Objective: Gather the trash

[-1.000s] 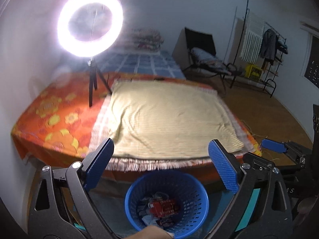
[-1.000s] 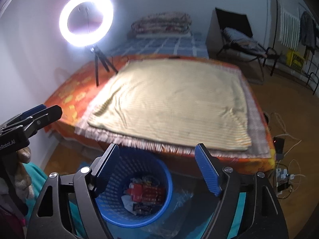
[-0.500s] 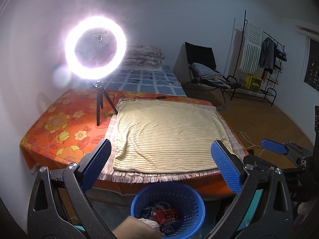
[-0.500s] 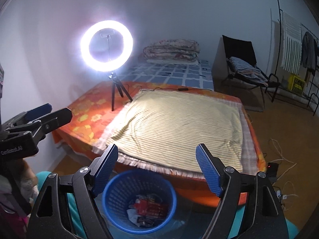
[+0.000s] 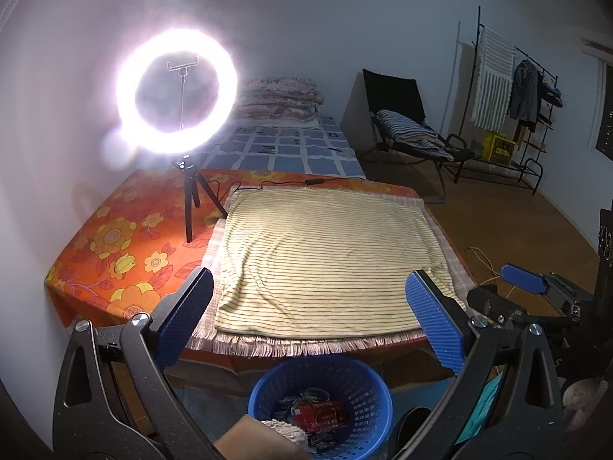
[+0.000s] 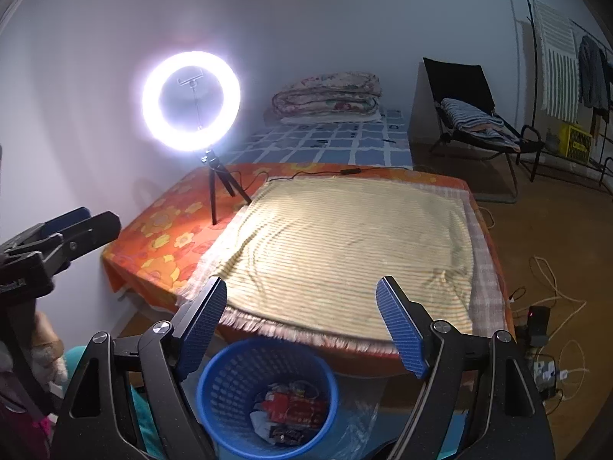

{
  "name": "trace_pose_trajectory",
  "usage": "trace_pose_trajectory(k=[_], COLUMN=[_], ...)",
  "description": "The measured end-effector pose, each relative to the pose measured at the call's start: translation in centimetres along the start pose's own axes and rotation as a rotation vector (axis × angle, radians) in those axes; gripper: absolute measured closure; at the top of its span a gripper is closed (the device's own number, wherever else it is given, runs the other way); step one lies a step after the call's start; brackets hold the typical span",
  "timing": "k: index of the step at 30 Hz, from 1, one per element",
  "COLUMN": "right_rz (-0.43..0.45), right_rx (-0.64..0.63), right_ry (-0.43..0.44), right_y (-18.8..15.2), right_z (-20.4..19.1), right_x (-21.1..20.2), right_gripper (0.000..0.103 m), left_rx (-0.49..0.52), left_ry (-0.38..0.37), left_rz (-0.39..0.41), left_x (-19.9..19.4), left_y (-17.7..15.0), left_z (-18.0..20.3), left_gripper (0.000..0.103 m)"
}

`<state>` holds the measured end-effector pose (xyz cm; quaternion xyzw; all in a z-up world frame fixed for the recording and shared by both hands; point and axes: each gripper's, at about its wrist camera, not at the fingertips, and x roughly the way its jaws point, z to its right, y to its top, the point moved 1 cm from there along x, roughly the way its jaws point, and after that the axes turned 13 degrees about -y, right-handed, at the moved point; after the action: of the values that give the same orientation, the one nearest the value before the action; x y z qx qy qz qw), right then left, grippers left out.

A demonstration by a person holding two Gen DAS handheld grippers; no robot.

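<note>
Two grippers, both w/ jaws spread wide, nothing between them; left gripper (image 5: 309, 316) and right gripper (image 6: 301, 324) hang above a blue mesh basket (image 6: 226, 391) on the floor at the bed's near edge, at 6 o'clock in each view; wrappers (image 6: 293, 408), incl. a red packet, lie inside it; striped cloth (image 5: 329, 257) at centre; lit ring light (image 5: 177, 94) at 10 o'clock.

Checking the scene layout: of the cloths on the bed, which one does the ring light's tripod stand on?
The orange floral sheet; the tripod stands left of the striped blanket.
</note>
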<state>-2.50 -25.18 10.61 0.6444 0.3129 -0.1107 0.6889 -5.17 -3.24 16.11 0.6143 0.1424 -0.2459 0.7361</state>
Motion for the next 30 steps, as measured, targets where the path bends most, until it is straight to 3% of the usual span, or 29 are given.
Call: trace_pose_trajectory(k=[11, 19, 30], right_rz=[0.007, -0.022, -0.092], right_rx=[0.013, 0.007, 0.018], right_ry=[0.012, -0.037, -0.036], right_y=[1.1, 1.8, 2.0], right_z=[2.0, 2.4, 2.8], right_x=[3.0, 6.4, 12.4], right_gripper=[0.022, 0.022, 0.022], left_rx=[0.007, 0.000, -0.045], left_ry=[-0.020, -0.016, 0.006], left_rz=[-0.041, -0.127, -0.195], left_x=[4.4, 10.0, 15.7], left_y=[0.9, 0.6, -0.2], left_z=[0.4, -2.0, -5.1], left_gripper=[0.001, 0.001, 0.001])
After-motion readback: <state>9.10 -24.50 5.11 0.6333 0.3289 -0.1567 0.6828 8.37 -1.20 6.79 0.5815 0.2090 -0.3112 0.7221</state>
